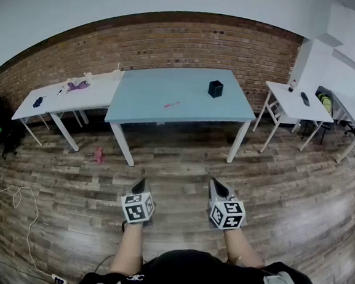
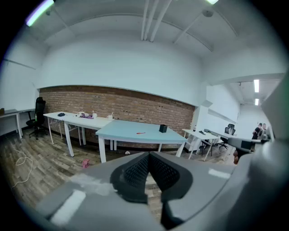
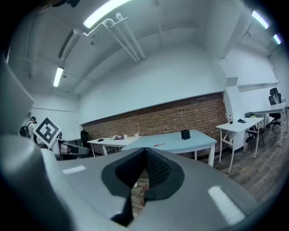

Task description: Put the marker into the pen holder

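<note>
A pink-red marker (image 1: 171,104) lies flat near the middle of the light blue table (image 1: 144,98). A black pen holder (image 1: 215,88) stands upright further right on that table. Both show small in the left gripper view, marker (image 2: 141,132) and holder (image 2: 163,128), and in the right gripper view, marker (image 3: 158,145) and holder (image 3: 185,134). My left gripper (image 1: 139,187) and right gripper (image 1: 217,187) are held over the wooden floor, well short of the table. Both are shut, jaws meeting at the tips, with nothing between them.
A white table (image 1: 51,98) with small items adjoins the blue one on the left. More white desks (image 1: 292,102) and chairs stand at the right. A pink object (image 1: 98,155) lies on the floor by a table leg, a white cable (image 1: 21,202) at the left.
</note>
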Available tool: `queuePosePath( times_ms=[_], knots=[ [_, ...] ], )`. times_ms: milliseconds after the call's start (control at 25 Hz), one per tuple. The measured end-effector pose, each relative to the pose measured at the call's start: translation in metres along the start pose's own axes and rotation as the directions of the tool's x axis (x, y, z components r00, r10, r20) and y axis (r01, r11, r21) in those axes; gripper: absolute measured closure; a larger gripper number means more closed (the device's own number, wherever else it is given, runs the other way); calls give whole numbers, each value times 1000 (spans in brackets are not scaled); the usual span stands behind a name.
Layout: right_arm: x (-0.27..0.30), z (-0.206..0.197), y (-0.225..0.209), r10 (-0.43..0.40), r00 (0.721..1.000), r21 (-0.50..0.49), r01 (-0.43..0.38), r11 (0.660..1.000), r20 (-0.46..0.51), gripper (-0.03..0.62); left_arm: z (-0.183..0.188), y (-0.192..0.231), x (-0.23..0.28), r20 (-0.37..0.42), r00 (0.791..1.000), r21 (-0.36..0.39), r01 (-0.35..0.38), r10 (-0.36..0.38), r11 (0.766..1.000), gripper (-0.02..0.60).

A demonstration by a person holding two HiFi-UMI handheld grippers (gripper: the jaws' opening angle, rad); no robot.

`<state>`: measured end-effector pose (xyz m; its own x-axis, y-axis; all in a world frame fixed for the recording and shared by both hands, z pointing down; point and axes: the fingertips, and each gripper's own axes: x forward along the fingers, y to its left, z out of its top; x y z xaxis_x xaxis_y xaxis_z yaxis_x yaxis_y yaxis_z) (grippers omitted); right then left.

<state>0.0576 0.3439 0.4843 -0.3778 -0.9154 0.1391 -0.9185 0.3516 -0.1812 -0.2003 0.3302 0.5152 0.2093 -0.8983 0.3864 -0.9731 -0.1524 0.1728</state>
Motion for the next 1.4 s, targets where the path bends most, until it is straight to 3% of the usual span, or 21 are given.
queuePosePath(
  times_ms=[640,1400],
  knots=[
    [26,-11,40,46,998,-1,-46,999,-39,591,10,26,6,-10,1000,16,12,-11,1000,575],
    [62,-21,95,-32,999,-4,32,999,-35,591,19,90,22,-36,996,33,82,-81,996,575]
  ],
)
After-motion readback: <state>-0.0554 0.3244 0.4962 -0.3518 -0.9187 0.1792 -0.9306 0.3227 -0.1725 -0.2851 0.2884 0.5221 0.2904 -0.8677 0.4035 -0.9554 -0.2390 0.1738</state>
